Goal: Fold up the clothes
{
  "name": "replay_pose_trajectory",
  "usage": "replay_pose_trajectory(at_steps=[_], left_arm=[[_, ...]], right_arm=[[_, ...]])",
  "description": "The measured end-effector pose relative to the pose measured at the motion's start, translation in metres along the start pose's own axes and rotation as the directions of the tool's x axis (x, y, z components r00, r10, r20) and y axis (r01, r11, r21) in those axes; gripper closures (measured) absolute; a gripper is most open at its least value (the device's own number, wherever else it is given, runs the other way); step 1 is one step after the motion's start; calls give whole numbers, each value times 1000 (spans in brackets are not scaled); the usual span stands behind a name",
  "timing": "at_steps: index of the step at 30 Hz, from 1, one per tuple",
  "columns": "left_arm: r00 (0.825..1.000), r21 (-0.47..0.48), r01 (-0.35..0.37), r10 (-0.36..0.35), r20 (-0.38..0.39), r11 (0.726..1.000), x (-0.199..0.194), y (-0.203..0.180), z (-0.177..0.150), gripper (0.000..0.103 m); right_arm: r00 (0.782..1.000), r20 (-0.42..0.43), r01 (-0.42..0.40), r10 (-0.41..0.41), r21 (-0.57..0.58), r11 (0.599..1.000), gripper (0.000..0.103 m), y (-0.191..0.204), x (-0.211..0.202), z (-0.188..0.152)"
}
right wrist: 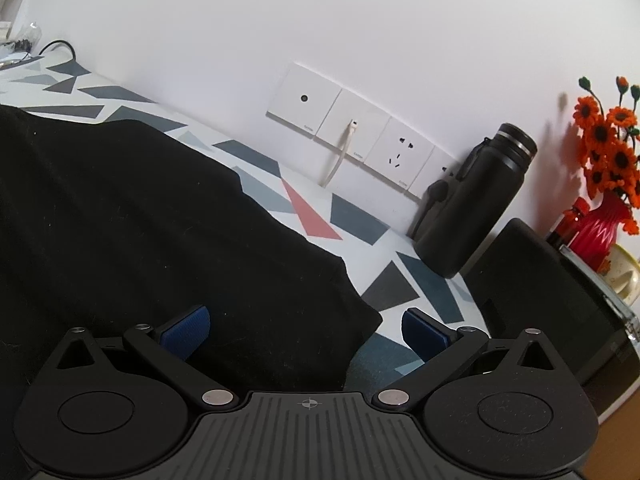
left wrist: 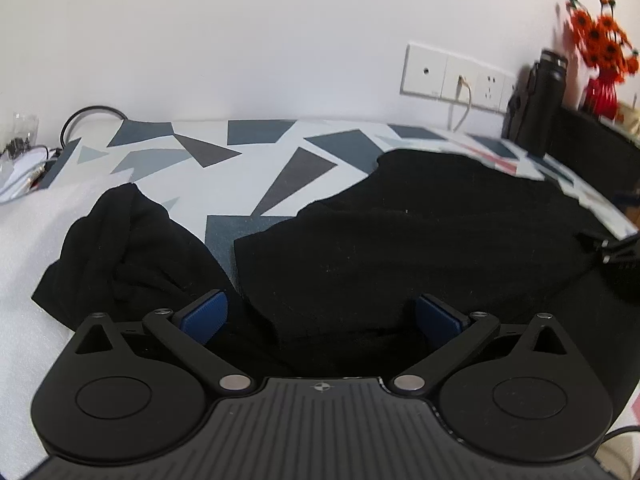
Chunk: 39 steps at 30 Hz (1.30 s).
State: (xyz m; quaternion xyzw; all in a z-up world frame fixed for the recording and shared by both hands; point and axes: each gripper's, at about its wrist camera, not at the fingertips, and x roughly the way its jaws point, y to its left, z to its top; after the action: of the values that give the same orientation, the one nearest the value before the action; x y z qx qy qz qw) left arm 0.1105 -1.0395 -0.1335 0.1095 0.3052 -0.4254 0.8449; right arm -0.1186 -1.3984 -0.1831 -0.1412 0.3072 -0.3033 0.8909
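A black garment [left wrist: 400, 240] lies spread on the desk [left wrist: 240, 148], which has a geometric-patterned cover; a bunched sleeve [left wrist: 128, 248] sits off to its left. The left tool [left wrist: 320, 316] is spread wide over the garment's near edge, pinching nothing. The right tool [right wrist: 306, 330] is also spread, straddling the garment's right corner. Against the wall stand a black flask [right wrist: 476, 204], a red vase of orange flowers [right wrist: 600, 224] and a wall socket strip [right wrist: 352, 136]; bare patterned cover lies between garment and flask.
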Motion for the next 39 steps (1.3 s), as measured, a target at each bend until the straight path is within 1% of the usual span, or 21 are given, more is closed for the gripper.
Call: replay_pose_trajectory(at_steps=[6, 7, 9, 12, 14, 15, 16, 18, 20, 23, 25, 26, 27, 29, 30, 31, 33, 34, 35, 37, 39], left_arm=[[998, 71, 6, -1, -66, 997, -4, 3, 8, 1], [999, 74, -8, 12, -48, 997, -14, 8, 10, 1], [998, 65, -52, 49, 47, 997, -43, 21, 9, 1], [977, -1, -149, 147, 155, 989, -81, 50, 3, 1], [963, -84, -214, 224, 147, 973, -92, 73, -3, 1], [962, -133, -231, 247, 119, 964, -93, 85, -7, 1], [964, -179, -234, 252, 85, 956, -91, 97, -11, 3], [972, -228, -216, 230, 37, 949, -83, 111, -17, 13], [978, -218, -203, 208, 4, 955, -72, 110, -17, 14], [987, -164, -161, 163, 3, 973, -59, 94, -11, 14], [987, -130, -164, 163, -18, 978, -47, 85, -6, 14], [985, -117, -171, 168, -34, 978, -40, 82, -4, 17], [984, -107, -178, 173, -51, 978, -33, 79, -2, 27], [983, -121, -178, 171, -63, 977, -25, 81, -3, 39], [984, -126, -174, 167, -60, 977, -23, 82, -3, 55], [986, -121, -165, 159, -59, 979, -24, 82, -2, 63], [991, -128, -132, 127, -49, 983, -29, 84, -1, 87], [993, -141, -117, 113, -34, 983, -35, 86, -1, 88], [995, -153, -104, 102, -16, 983, -41, 89, -1, 96], [992, -193, -97, 111, 63, 976, -64, 98, -1, 95], [981, -240, -82, 121, 153, 967, -91, 109, -1, 95]], right_arm=[[999, -15, -32, 33, 48, 998, 1, -7, 2, -1], [999, -15, -31, 32, 46, 998, 1, -7, 2, -2], [1000, -13, -28, 28, 41, 999, 1, -6, 1, -2], [1000, -11, -23, 24, 34, 999, 1, -5, 1, -2], [1000, -11, -26, 26, 36, 999, 1, -6, 1, -2], [1000, -12, -28, 28, 38, 999, 1, -6, 1, -2], [999, -12, -29, 30, 40, 999, 1, -6, 1, -2], [999, -13, -30, 30, 42, 999, 1, -7, 1, -2], [1000, -11, -24, 25, 35, 999, 1, -5, 1, -2], [1000, -8, -14, 14, 21, 1000, 1, -3, 0, -2], [1000, -9, -16, 16, 22, 1000, 1, -3, 0, -2], [1000, -10, -16, 16, 23, 1000, 1, -4, 0, -2], [1000, -11, -18, 18, 25, 1000, 1, -4, 1, -2], [999, -18, -30, 31, 40, 999, 1, -7, 2, -1], [999, -24, -39, 40, 51, 998, 1, -9, 2, -1], [998, -31, -52, 54, 65, 997, 1, -12, 2, 0], [995, -43, -80, 85, 94, 992, 1, -19, 0, 2], [995, -37, -90, 94, 107, 990, 1, -23, -5, 4], [995, -18, -94, 97, 124, 988, 1, -27, -13, 8], [994, 44, -105, 98, 181, 978, 1, -40, -33, 18], [987, 107, -141, 117, 250, 958, 1, -55, -53, 28]])
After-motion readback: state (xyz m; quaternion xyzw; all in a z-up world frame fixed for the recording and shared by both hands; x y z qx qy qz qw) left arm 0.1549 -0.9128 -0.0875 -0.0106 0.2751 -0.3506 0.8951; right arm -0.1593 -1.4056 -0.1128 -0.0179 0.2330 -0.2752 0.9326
